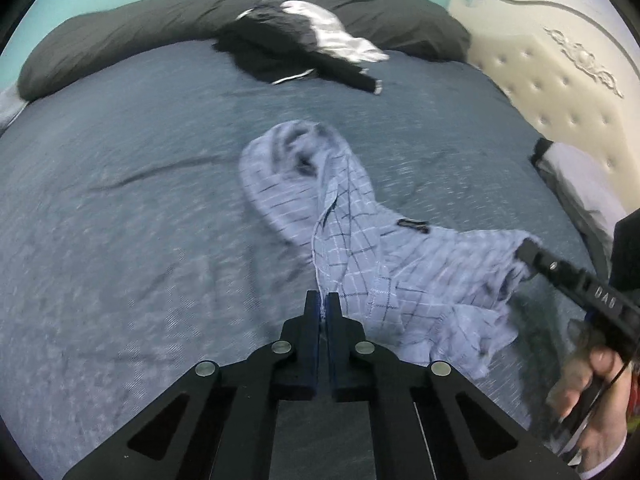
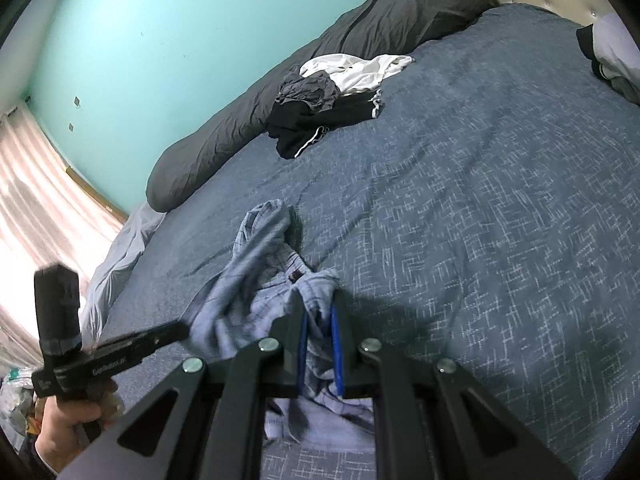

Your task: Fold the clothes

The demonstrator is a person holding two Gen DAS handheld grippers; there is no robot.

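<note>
A wide bed under a blue-grey woven cover (image 1: 120, 208) carries a crumpled pale-blue checked garment (image 1: 352, 216) at centre, a black-and-white clothes heap (image 1: 296, 48) at 12 o'clock, beside a long charcoal bolster pillow (image 1: 120, 40).

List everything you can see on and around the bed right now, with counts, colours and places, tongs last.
checked garment: one, light blue with dark lines, crumpled on the near middle of the bed
clothes pile: one heap, black, grey and white, far side against the bolster
bolster: one, dark grey, along the wall
bedspread: one, blue-grey
headboard: one, cream, tufted
folded clothes: one stack, white and dark, by the headboard
wall: teal
curtain: pale, lit
left tongs: black, shut on the garment's near edge
right tongs: black, shut on a garment fold
hands: two, gripping the handles
</note>
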